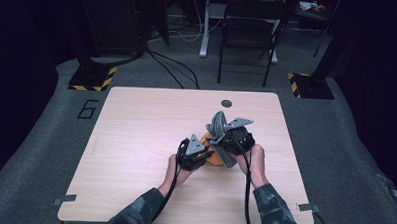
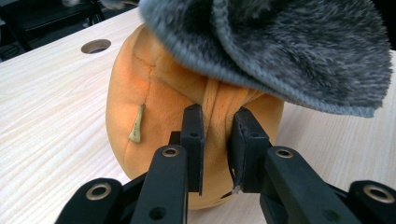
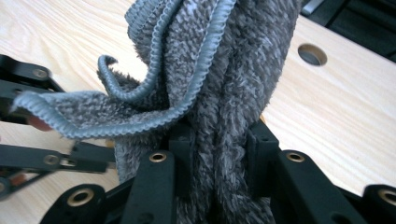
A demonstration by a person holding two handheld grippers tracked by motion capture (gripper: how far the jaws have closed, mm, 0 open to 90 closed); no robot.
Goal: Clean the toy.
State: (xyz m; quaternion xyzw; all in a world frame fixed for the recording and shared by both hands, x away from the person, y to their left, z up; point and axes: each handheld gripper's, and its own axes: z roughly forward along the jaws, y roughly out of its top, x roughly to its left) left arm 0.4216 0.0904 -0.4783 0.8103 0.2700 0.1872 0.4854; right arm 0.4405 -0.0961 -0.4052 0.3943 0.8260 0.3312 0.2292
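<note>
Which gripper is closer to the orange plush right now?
Left. The left gripper is pinching a fold of the orange plush. The right gripper grips the grey cloth that hangs over the plush's top.

A lab or test room set up for recording

A pale wooden table (image 1: 135,155) with a round cable hole (image 1: 226,103) stands on grey carpet (image 1: 45,136) in the middle of the frame, a "6" (image 1: 88,108) marked on the floor at its left. Stand bases with yellow-black hazard tape (image 1: 93,78) sit at upper left and upper right; loose cables (image 1: 173,66) run across the floor toward a folding chair (image 1: 249,28) at top centre. Dark surroundings close it in.
</note>
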